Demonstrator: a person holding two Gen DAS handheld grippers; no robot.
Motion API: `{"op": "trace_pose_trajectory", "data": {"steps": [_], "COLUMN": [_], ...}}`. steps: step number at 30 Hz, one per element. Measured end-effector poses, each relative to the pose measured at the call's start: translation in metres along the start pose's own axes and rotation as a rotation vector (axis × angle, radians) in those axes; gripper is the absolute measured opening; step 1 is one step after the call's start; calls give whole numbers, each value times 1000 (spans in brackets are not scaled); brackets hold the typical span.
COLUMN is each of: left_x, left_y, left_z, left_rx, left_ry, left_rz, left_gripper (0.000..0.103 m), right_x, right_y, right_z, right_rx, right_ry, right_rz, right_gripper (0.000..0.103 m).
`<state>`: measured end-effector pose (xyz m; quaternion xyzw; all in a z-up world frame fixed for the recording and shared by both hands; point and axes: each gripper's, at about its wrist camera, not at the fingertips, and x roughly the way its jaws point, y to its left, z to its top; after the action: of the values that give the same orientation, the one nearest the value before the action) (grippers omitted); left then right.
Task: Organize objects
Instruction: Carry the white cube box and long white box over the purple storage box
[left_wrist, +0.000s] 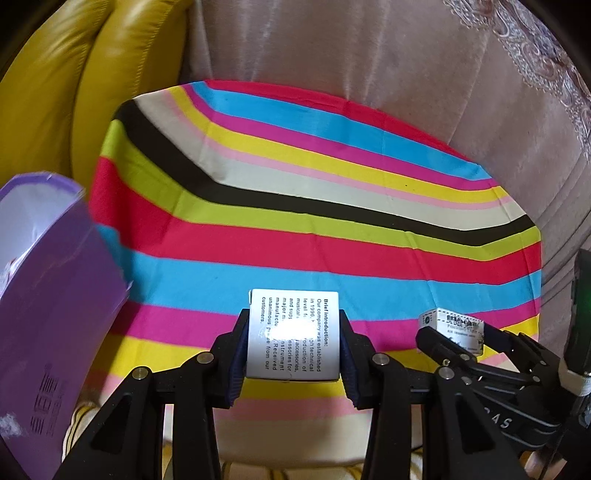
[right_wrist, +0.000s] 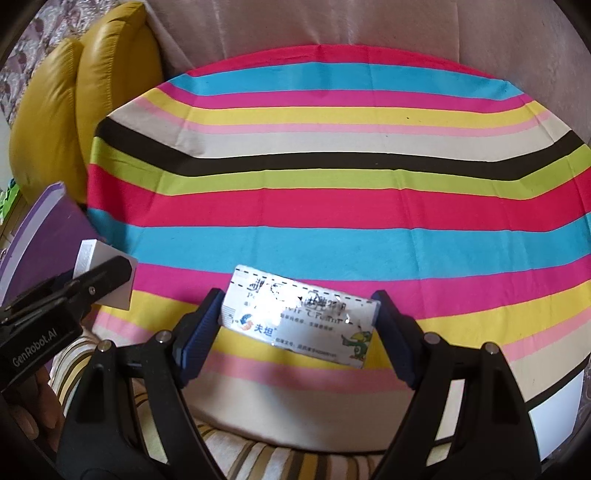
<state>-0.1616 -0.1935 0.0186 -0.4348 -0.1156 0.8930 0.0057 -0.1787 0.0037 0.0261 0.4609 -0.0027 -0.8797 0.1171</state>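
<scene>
A: Left gripper (left_wrist: 293, 341): pads pinched on the silver box (left_wrist: 293, 334), long axis running along the fingers, held over the near edge of the striped cloth (left_wrist: 295, 229).

B: Right gripper (right_wrist: 297, 325): medicine carton (right_wrist: 301, 314) clamped crosswise, slightly tilted. Purple box (left_wrist: 48, 295) lies far left, so the left side is judged nearer.

A: Carton print is readable only in the right wrist view.

Right gripper (right_wrist: 297, 328) clamps a glossy white medicine carton with blue print (right_wrist: 299, 317) between its blue-padded fingers (right_wrist: 199, 332), tilted (glare hides some lettering), above the round rainbow-striped tablecloth (right_wrist: 332, 206); left gripper (right_wrist: 92, 277) grips a small white box (right_wrist: 107, 280).
</scene>
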Motion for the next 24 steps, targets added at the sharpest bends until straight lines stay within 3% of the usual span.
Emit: {"op": "trace_pose_trajectory", "data": {"steps": [12,20,24], "left_x": [-61,-123,-153], "left_y": [32,75,108], "left_z": [-26,-25,-24], "left_rx": [-71,-167,-236], "left_ry": [-69,-179,-240], "left_rz": [-5,18,68], "left_gripper": [43,44,44], "right_x": [-29,-55,-65], "right_y": [43,106,144], "right_z": [-11,-3,4], "right_rx": [-83,-233,-309], "right_ry": [-31,-84,-105], "right_rz": [60,138,181], "right_gripper": [82,82,82]}}
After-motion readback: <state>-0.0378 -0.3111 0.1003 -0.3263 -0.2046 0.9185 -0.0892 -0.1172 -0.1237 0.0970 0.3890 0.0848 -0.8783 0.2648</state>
